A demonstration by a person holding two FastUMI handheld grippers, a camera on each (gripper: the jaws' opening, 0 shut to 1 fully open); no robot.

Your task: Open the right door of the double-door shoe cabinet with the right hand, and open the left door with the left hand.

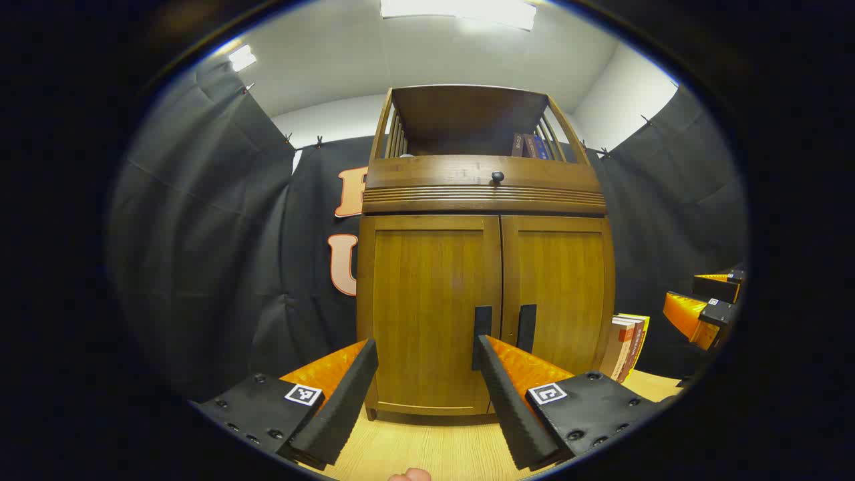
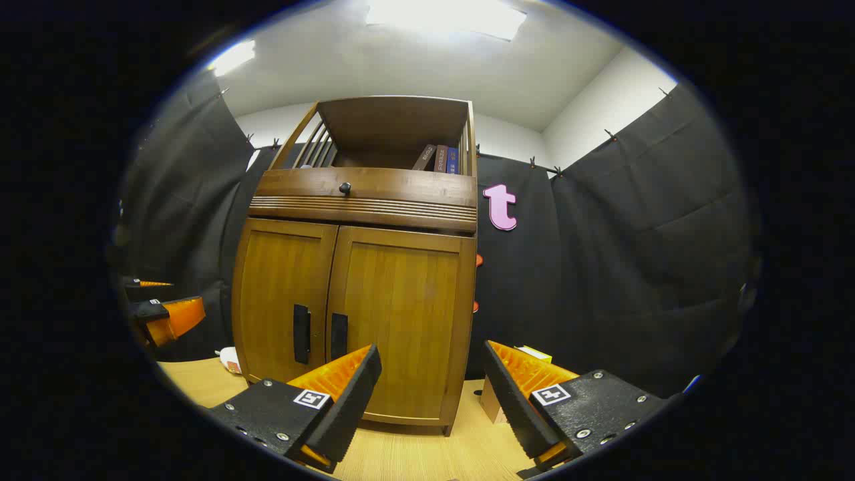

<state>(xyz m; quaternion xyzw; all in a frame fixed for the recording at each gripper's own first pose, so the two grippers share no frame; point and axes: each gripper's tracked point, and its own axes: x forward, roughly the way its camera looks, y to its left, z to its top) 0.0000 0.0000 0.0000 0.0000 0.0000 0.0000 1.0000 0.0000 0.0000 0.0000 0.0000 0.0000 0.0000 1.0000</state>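
The wooden shoe cabinet [image 1: 484, 190] stands straight ahead with both doors closed. In the left gripper view its left door [image 1: 427, 294] and right door [image 1: 564, 287] meet at two dark vertical handles [image 1: 482, 324] [image 1: 526, 326]. My left gripper [image 1: 425, 347] is open, a short way in front of the left door, touching nothing. The right gripper [image 1: 701, 310] shows at the far right edge. In the right gripper view the right gripper [image 2: 433, 351] is open before the right door [image 2: 401, 314], with the handles [image 2: 338, 336] off to its left. The left gripper [image 2: 165, 317] appears at the left edge.
A drawer with a round knob [image 1: 497, 176] sits above the doors, and books [image 1: 531, 145] stand on the open top shelf. More books [image 1: 628, 347] lean against the cabinet's right side, with a small box [image 2: 491, 401] there. The cabinet rests on a light wooden surface [image 1: 427, 447].
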